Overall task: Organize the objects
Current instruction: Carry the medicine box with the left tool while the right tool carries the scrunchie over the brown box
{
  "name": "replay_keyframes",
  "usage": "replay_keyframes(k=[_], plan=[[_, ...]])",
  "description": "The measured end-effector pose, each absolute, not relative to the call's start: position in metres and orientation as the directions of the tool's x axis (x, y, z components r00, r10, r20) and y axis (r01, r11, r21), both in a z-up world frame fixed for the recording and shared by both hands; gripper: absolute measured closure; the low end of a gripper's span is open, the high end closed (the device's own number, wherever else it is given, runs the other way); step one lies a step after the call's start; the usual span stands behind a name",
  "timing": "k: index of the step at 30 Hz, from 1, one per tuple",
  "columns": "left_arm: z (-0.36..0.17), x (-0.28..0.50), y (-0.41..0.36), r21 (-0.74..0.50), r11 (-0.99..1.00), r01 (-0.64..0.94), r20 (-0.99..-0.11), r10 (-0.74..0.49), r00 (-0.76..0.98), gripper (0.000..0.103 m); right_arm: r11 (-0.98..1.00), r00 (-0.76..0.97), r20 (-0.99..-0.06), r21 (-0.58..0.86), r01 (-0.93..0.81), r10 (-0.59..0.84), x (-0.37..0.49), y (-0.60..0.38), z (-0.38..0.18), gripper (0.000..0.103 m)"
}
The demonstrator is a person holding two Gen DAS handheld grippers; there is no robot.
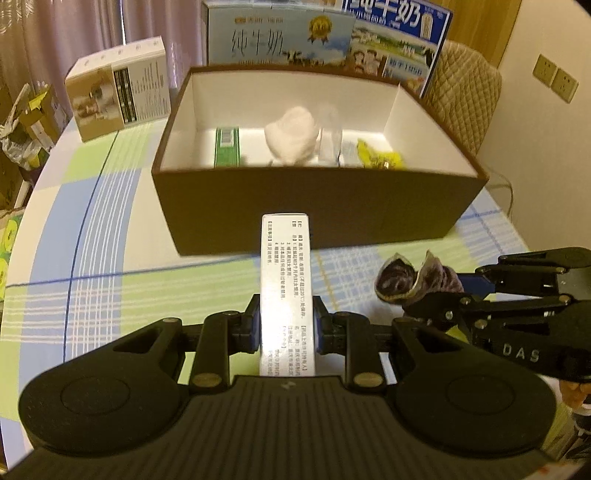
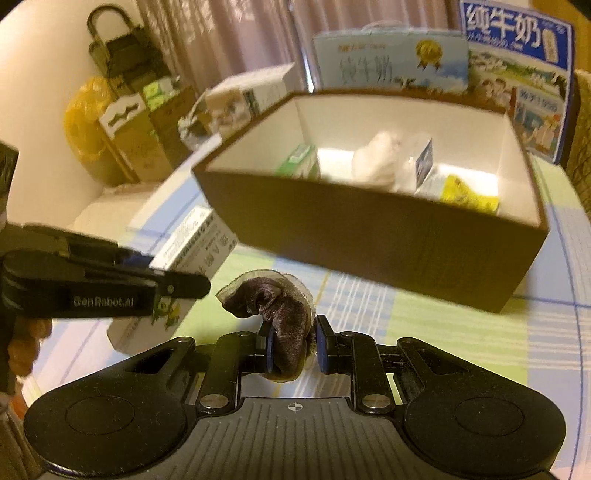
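While the left gripper (image 1: 284, 325) clamps a long white carton (image 1: 285, 280) between closed jaws, the carton juts forward, its far end just short of the brown box's (image 1: 332, 214) near wall. The right gripper (image 2: 294, 349) has its jaws pinched on a dark velvet scrunchie (image 2: 275, 310), above the checked desk (image 2: 424, 325). Inside the open box lie a green packet (image 1: 226, 146), a white bundle (image 1: 291, 134) and a yellow packet (image 1: 378, 157); bare floor shows at its left.

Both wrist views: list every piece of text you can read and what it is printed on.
"DAS": right gripper body.
"GenRobot.AI": left gripper body.
"纯牛奶": pale milk carton.
"纯牛奶": blue milk carton, smaller print blurred.
Held white box: too small.
Green box: unreadable.
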State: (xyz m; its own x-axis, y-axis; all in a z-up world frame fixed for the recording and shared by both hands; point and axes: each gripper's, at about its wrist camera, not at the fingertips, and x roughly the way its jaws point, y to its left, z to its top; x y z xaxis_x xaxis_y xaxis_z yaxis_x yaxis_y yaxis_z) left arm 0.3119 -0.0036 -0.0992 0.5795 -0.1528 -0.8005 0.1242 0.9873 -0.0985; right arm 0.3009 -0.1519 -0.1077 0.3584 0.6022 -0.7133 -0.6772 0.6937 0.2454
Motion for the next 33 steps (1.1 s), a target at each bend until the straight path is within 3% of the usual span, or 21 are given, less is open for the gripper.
replay_keyframes(k=[11, 25, 33], plan=[[-0.054, 0.344, -0.022, -0.140, 0.987, 0.085, -0.725, -0.160, 0.670, 0.081, 0.770, 0.531, -0.580, 0.314, -0.554, 0.618, 0.340, -0.173, -0.048, 0.085], [-0.032, 0.409, -0.022, -0.121, 0.993, 0.004, -0.676, -0.086, 0.732, 0.081, 0.839, 0.637, -0.545, 0.345, -0.421, 0.544, 0.405, -0.182, -0.035, 0.085], [-0.038, 0.447, -0.016, -0.129, 0.991, -0.032, -0.653, -0.060, 0.755, 0.081, 0.881, 0.668, -0.575, 0.313, -0.354, 0.472, 0.448, -0.175, -0.050, 0.085]])
